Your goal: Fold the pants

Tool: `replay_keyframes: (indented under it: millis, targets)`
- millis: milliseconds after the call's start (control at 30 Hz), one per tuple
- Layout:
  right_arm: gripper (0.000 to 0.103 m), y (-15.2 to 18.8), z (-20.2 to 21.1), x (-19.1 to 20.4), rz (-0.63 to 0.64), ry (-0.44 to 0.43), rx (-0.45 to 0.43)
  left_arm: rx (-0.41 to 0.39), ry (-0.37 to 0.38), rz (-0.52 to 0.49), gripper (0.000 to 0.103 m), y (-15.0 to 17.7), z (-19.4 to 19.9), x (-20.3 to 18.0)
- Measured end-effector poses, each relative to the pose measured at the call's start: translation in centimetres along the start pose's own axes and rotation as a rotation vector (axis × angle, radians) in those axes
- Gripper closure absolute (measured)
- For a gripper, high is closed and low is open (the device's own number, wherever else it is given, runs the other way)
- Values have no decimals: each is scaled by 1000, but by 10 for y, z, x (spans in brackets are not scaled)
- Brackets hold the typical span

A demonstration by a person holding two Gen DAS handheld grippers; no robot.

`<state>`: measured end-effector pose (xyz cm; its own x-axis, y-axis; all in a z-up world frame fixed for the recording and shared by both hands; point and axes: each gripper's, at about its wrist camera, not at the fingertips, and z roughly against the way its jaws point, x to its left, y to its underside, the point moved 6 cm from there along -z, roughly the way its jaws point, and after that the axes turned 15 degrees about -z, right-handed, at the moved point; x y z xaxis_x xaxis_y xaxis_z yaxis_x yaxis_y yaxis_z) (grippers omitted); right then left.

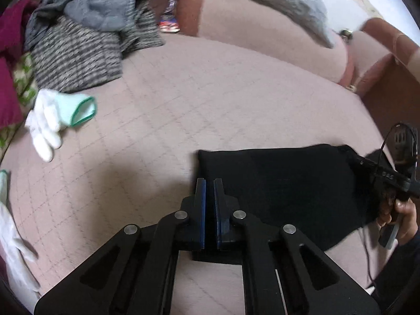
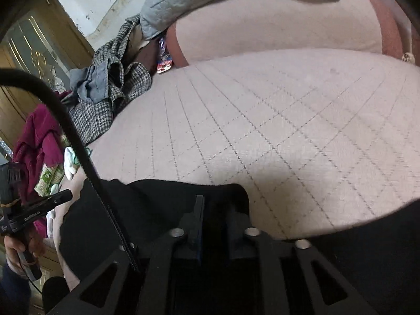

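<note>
The black pants [image 1: 288,191] lie as a compact dark slab near the front edge of a pink quilted bed [image 1: 210,99], their far edge straight and their left corner squared off just beyond the left claw [image 1: 209,183]. That claw's blue-padded fingers stand nearly together with only a thin slit between them and nothing in it, tips over the pants' left edge. The right claw [image 2: 212,210] sits low over the same dark cloth; its fingers merge with the black fabric, so I cannot tell whether it grips the pants or how wide it stands. Ahead of both claws the quilted surface runs bare up to the bed's raised back. The left side is crowded: a heap of grey checked clothes [image 1: 86,44], a maroon garment [image 2: 39,141], and a white glove [image 1: 52,123] with a green cuff lying well apart from the pants.
</note>
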<state>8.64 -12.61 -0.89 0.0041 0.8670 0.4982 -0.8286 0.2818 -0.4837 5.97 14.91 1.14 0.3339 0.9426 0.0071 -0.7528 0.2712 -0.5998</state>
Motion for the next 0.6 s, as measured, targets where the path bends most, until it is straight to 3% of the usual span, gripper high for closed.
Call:
replay_keyframes:
  millis: [133, 367, 467, 500, 533, 600]
  targets:
    - [57, 5, 49, -7, -1, -16, -46, -50, 26, -85, 98, -11, 21, -38]
    - [57, 37, 147, -89, -163, 85, -148, -59, 248, -118, 98, -26, 23, -122]
    - [57, 43, 166, -124, -231, 142, -184, -51, 401, -106, 76, -29, 21, -169]
    - [57, 43, 170, -139, -281, 143, -187, -49, 458, -97, 57, -31, 19, -185]
    - [57, 43, 173, -150, -318, 136, -188, -46, 495, -94, 49, -30, 18, -199]
    - [57, 38, 172, -171, -393, 128, -196, -36, 533, -88, 49, -31, 12, -225]
